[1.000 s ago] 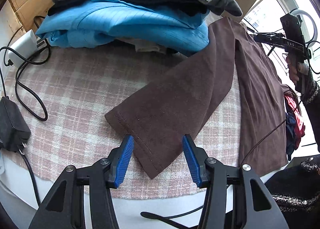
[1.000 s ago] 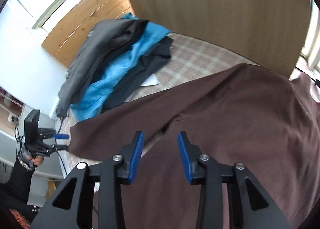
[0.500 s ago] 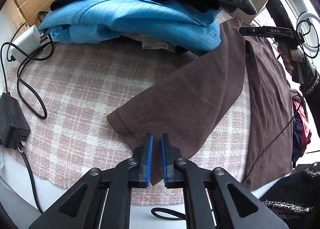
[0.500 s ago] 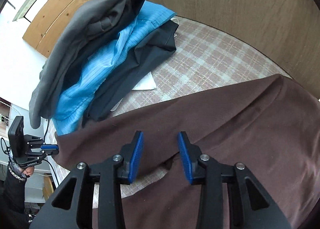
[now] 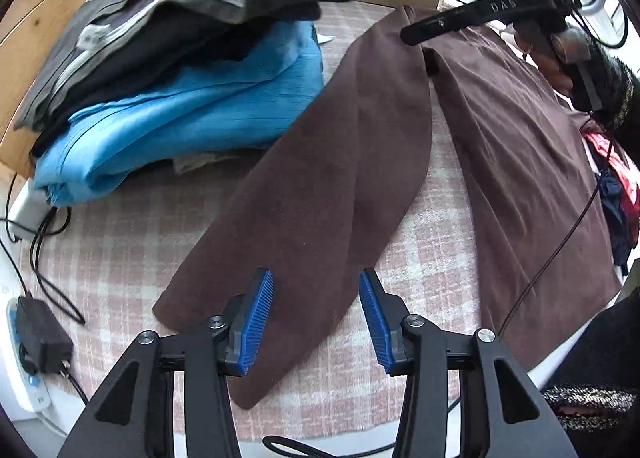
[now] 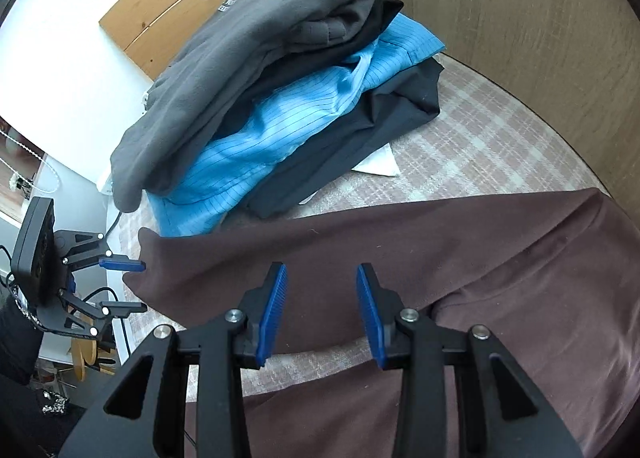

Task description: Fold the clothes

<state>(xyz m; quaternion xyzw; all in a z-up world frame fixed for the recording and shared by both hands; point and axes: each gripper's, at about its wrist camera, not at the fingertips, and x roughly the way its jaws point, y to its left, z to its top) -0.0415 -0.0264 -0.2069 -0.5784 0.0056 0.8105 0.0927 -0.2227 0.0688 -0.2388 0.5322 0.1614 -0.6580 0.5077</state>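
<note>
A: status L gripper?

B: jaws wide apart, nothing between the pads. Sits over the cuff end of the brown garment's sleeve; cuff lies flat on the plaid cloth, not pinched.

A: R gripper?

B: same, spread wide, holding nothing. Hangs above the sleeve near where it meets the body of the brown garment. Can't tell if the pads touch fabric.

A: where's the garment overall?

B: spread on the plaid cloth, body toward the R side, sleeve stretched out diagonally toward the L gripper. Bit of plaid shows between sleeve and body in both views.

A: anything crowding it?

B: stack of folded clothes just beside the sleeve: grey on top, black under it, blue striped one, dark one at the bottom (white scrap peeking out underneath). In the R wrist view the stack's edge meets the sleeve's far edge; overlap or touching, can't tell. Black power adapter w/ cable at the cloth's L edge, well apart from the cuff.
</note>
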